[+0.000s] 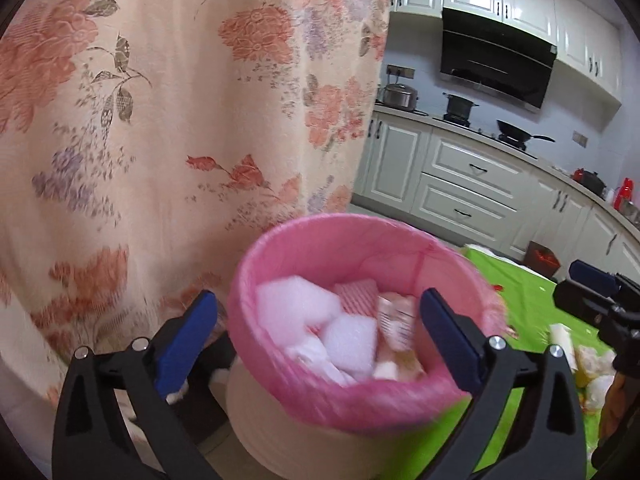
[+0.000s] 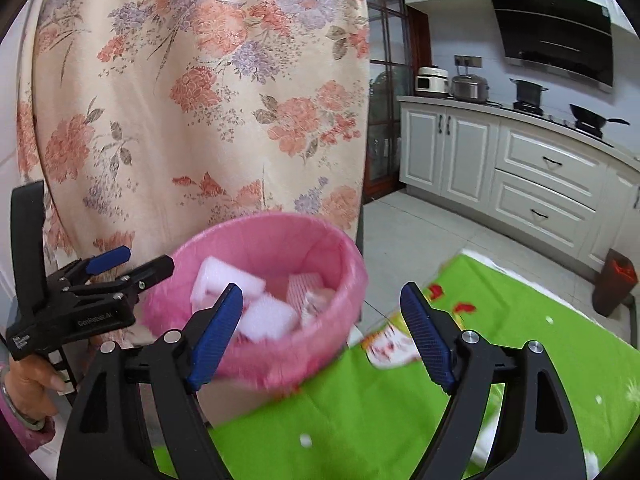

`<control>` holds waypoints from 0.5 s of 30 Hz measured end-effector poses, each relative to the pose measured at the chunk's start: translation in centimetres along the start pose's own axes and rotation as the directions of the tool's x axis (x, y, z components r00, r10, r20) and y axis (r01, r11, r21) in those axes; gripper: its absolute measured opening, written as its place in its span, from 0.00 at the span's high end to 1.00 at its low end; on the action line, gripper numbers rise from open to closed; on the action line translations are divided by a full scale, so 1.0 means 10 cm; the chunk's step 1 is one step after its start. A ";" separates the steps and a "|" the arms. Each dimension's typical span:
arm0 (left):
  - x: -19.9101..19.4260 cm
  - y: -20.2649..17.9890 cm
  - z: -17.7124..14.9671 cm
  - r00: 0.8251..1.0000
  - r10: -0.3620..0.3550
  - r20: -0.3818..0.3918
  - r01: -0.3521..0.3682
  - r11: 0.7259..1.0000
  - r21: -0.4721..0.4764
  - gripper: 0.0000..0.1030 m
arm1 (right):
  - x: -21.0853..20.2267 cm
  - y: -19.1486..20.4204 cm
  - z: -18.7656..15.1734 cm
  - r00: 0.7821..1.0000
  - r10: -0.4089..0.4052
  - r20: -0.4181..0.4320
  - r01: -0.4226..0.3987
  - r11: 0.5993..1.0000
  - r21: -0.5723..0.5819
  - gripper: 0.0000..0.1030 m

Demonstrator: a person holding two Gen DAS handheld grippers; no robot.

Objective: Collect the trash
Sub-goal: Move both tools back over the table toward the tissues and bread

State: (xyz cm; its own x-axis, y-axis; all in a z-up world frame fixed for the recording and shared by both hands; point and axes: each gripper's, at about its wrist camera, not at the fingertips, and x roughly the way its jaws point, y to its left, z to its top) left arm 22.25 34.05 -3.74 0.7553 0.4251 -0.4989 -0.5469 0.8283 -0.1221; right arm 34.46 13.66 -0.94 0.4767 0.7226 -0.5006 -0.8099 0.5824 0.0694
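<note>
A white bin with a pink liner [image 1: 448, 272] stands beside the green-clothed table [image 1: 520, 292]. It holds white foam pieces [image 1: 292, 304], a red-striped wrapper and other packets. My left gripper [image 1: 316, 320] hangs open over the bin's near side, with nothing between its pads. In the right wrist view the bin [image 2: 344, 280] is ahead and to the left. My right gripper [image 2: 320, 300] stands open and empty over the bin's right rim and the table edge. Crumpled wrappers [image 1: 592, 360] and a printed packet [image 2: 388, 346] lie on the cloth. My left gripper [image 2: 136, 264] shows at the bin's left.
A floral curtain [image 2: 200, 100] hangs close behind the bin. White kitchen cabinets [image 2: 540, 176] and a stove with pans line the far wall. A dark red bin [image 2: 614, 284] stands on the tiled floor. A person's hand [image 2: 32, 384] holds the left gripper's handle.
</note>
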 end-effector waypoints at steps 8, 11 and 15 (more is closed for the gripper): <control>-0.34 -0.43 -0.34 0.997 -0.063 -0.034 0.065 0.996 0.066 0.05 | -0.54 -0.18 -0.45 0.995 -0.093 -0.021 0.094 0.994 0.057 0.26; -0.43 -0.59 -0.48 0.995 -0.089 -0.053 0.093 0.992 0.087 0.05 | -0.73 -0.29 -0.61 0.991 -0.132 -0.030 0.134 0.988 0.082 0.26; -0.50 -0.81 -0.66 0.988 -0.127 -0.087 0.136 0.985 0.108 0.05 | -0.96 -0.42 -0.80 0.984 -0.173 -0.041 0.177 0.977 0.118 0.26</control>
State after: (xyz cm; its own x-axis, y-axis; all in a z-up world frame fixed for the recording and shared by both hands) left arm 20.51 22.76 -5.90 0.7844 0.2829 -0.5520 -0.3967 0.9129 -0.0959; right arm 30.57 1.30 -3.38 0.5954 0.5949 -0.5400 -0.6665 0.7410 0.0814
